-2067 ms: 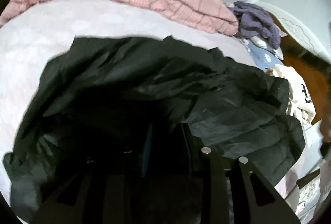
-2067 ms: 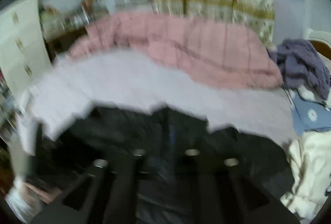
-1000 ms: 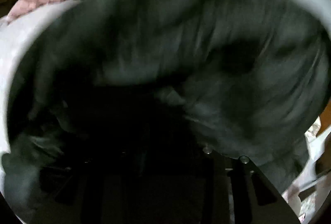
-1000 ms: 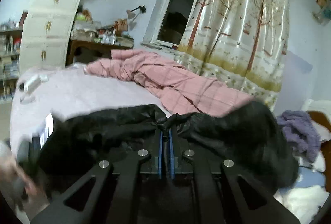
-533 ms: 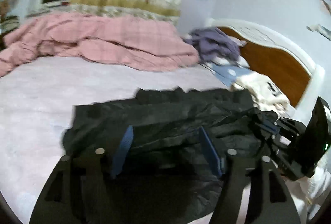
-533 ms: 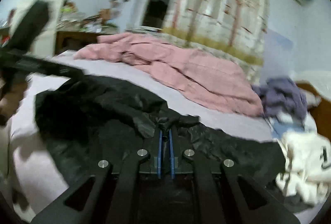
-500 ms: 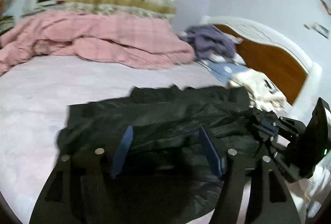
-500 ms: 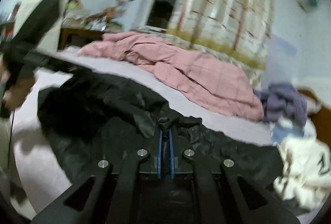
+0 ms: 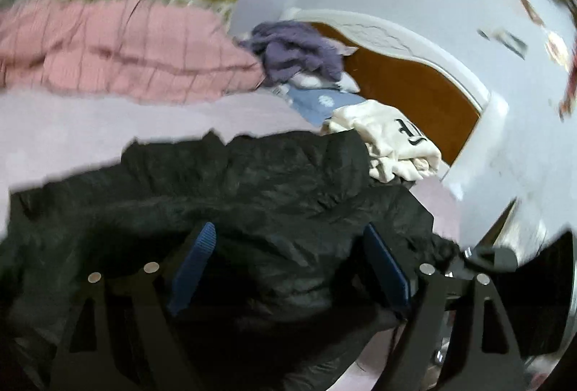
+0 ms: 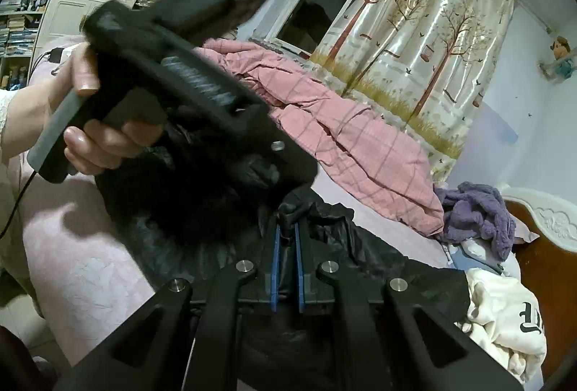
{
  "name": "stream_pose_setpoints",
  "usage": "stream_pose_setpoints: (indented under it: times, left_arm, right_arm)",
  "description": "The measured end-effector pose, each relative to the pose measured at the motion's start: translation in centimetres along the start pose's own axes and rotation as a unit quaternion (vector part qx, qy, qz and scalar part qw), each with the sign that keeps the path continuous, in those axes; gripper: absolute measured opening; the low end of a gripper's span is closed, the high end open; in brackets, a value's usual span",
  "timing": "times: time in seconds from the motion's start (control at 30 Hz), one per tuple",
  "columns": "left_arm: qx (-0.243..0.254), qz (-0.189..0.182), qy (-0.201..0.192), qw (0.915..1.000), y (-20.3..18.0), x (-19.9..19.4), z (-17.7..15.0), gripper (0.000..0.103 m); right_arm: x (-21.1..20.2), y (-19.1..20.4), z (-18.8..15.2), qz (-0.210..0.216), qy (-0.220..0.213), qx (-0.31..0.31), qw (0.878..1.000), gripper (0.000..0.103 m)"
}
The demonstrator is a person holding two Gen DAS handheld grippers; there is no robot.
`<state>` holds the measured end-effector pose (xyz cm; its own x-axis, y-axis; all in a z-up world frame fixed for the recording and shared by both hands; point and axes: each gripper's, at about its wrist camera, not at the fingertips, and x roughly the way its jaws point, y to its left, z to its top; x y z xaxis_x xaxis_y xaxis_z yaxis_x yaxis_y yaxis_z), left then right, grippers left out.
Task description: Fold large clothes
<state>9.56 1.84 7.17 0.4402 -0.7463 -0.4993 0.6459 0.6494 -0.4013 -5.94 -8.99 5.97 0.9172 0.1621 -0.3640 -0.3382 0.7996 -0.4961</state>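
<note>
One black jacket (image 9: 274,196) is spread, crumpled, on the pink bed sheet (image 9: 90,127), filling the 6 o'clock half of the left wrist view. The step in hand is judged to be an early fold, with one flap raised and the garment not yet squared.

The right gripper (image 10: 286,239) is pressed together on a bunched edge of the jacket (image 10: 364,246), which is pinched between the two blue pads. The left gripper (image 9: 288,246) is held with its fingers spread wide above the fabric; nothing is gripped. In the right wrist view the left device is seen at 10 o'clock, carried by the person's left hand (image 10: 90,124).

For the next move, a second free edge is likely to be required in the left gripper, so that both edges can be carried across together.

Counted elsewhere: one pink checked quilt (image 10: 346,127) at 12 o'clock, one purple garment (image 10: 476,214) and one cream garment (image 10: 505,322) at 3 to 4 o'clock.
</note>
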Motion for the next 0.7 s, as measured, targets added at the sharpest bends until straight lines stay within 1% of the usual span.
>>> stream_pose_setpoints:
  times: [0.03,0.07,0.1,0.13,0.17,0.23,0.27,0.3,0.37,0.4,0.43,0.47,0.5,0.53,0.57,0.63,0.67,0.7]
  left_arm:
    - [-0.014,-0.002,0.012,0.9998,0.4,0.6,-0.2,0.079]
    - [-0.021,-0.006,0.022,0.9995,0.7,1.0,-0.4,0.055]
    - [-0.029,-0.017,0.042,0.9986,0.9,1.7,-0.7,0.013]
    - [-0.038,-0.029,0.059,0.9971,1.1,2.3,-1.0,0.001]
    - [-0.048,-0.031,0.060,0.9965,1.4,2.5,-1.2,0.001]
    - [-0.060,-0.012,0.038,0.9974,1.8,2.1,-1.2,0.000]
    - [-0.060,-0.005,0.023,0.9979,1.8,1.7,-1.0,0.000]
    - [-0.060,0.000,-0.001,0.9982,1.7,0.9,-0.7,0.000]
    - [-0.055,0.011,-0.045,0.9974,1.5,-0.6,-0.2,0.000]
    - [-0.049,0.018,-0.070,0.9962,1.3,-1.5,0.1,0.000]
    - [-0.042,0.030,-0.103,0.9934,1.1,-2.7,0.4,0.000]
    - [-0.036,0.037,-0.131,0.9901,0.8,-3.7,0.5,0.000]
    - [-0.032,0.039,-0.155,0.9866,0.7,-4.6,0.6,0.000]
    - [-0.032,0.041,-0.179,0.9825,0.6,-5.6,0.6,0.000]
    - [-0.031,0.040,-0.194,0.9797,0.7,-6.3,0.7,0.000]
    - [-0.031,0.040,-0.211,0.9762,0.9,-7.0,0.8,0.000]
    - [-0.034,0.039,-0.208,0.9767,1.2,-6.9,0.9,0.000]
    - [-0.038,0.041,-0.206,0.9769,1.5,-6.8,0.8,0.000]
  right_arm:
    - [0.0,0.5,-0.2,-0.001,0.001,-0.004,1.000,0.005]
    - [-0.1,0.9,-0.4,-0.002,0.002,-0.006,1.000,0.005]
    - [-0.1,1.3,-0.7,-0.003,0.003,-0.009,1.000,0.005]
    - [-0.1,1.7,-0.9,-0.007,0.004,-0.011,1.000,0.005]
    - [0.0,2.0,-1.1,-0.016,0.006,-0.013,1.000,0.006]
    - [0.3,2.2,-1.4,-0.025,0.013,-0.008,1.000,0.011]
    - [0.2,2.2,-1.5,-0.027,0.013,-0.003,1.000,0.012]
    - [0.1,2.3,-1.4,-0.029,0.009,0.000,1.000,0.014]
    - [-0.4,2.3,-1.2,-0.020,-0.002,0.005,1.000,0.024]
    - [-0.5,2.4,-1.0,-0.016,-0.002,0.006,1.000,0.038]
    - [-0.5,2.4,-0.6,-0.013,-0.001,0.012,1.000,0.056]
    - [-0.7,2.4,-0.3,-0.009,-0.003,0.022,1.000,0.059]
    - [-0.8,2.4,0.0,0.001,-0.003,0.037,0.999,0.058]
    - [-0.8,2.5,0.5,0.016,0.003,0.053,0.998,0.058]
    - [-0.6,2.6,1.1,0.037,0.015,0.073,0.997,0.058]
    - [-0.2,2.6,2.0,0.063,0.024,0.120,0.991,0.058]
    - [0.3,2.3,2.4,0.084,0.026,0.164,0.982,0.058]
    - [0.7,2.0,2.6,0.099,0.027,0.193,0.976,0.058]
